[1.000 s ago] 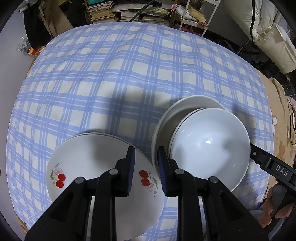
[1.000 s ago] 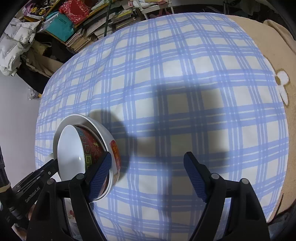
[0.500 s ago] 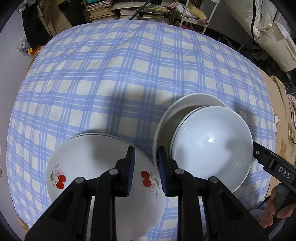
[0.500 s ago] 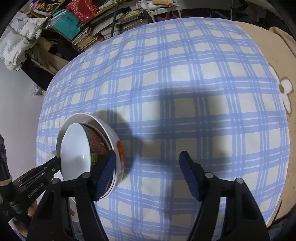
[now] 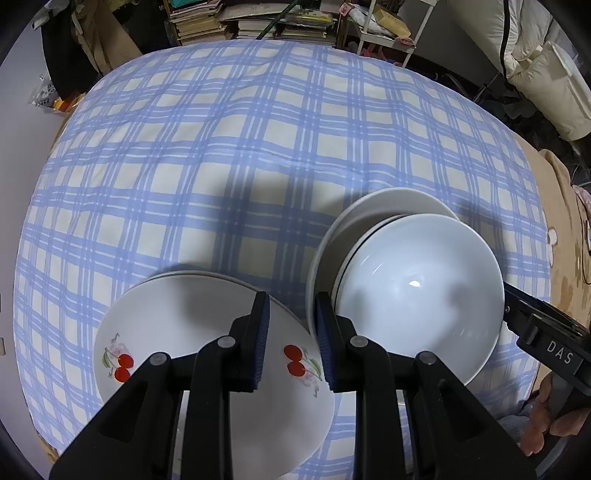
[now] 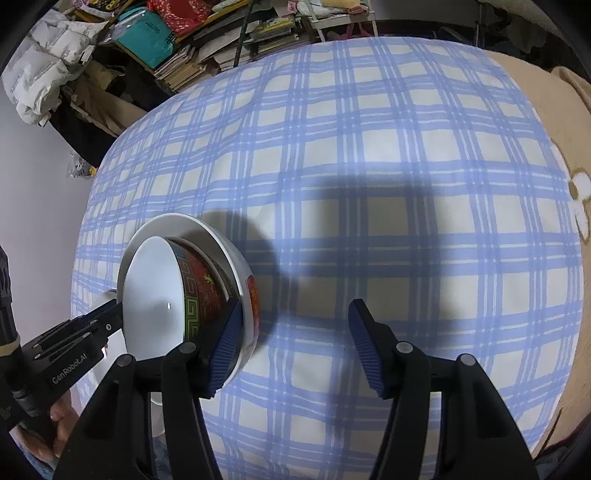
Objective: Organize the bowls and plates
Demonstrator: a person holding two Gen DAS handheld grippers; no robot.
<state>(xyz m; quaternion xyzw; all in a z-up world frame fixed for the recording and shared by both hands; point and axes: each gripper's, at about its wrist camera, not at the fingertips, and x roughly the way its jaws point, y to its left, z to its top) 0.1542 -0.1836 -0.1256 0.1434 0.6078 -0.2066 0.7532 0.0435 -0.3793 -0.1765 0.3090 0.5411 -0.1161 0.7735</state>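
Blue-and-cream plaid cloth (image 5: 229, 155) is covering a rounded, cushiony surface and filling most of both views; shadows of the tools are falling across its middle.

Left tongs (image 5: 291, 334): fingers are standing narrowly apart with nothing between them, hovering over the crockery. Just below and left of the tips, a white plate printed with red cherries (image 5: 177, 332) is lying on top of another plate. Immediately right of the tips, a plain white deep bowl (image 5: 417, 291) is sitting nested in a stack of wider white dishes (image 5: 388, 203).

Right tongs (image 6: 295, 345): spread wide, holding nothing. The left finger is sitting against the outer rim of the stacked bowls; inside that rim a red-patterned bowl with a green key border (image 6: 199, 291) is nesting.

Beyond the cloth's far edge, piles of books and papers (image 5: 258, 22) and a white wire rack (image 5: 384, 33) are standing. A tan blanket (image 6: 532, 92) is lying off to the right; a white padded jacket (image 6: 40, 85) is heaped at far left.
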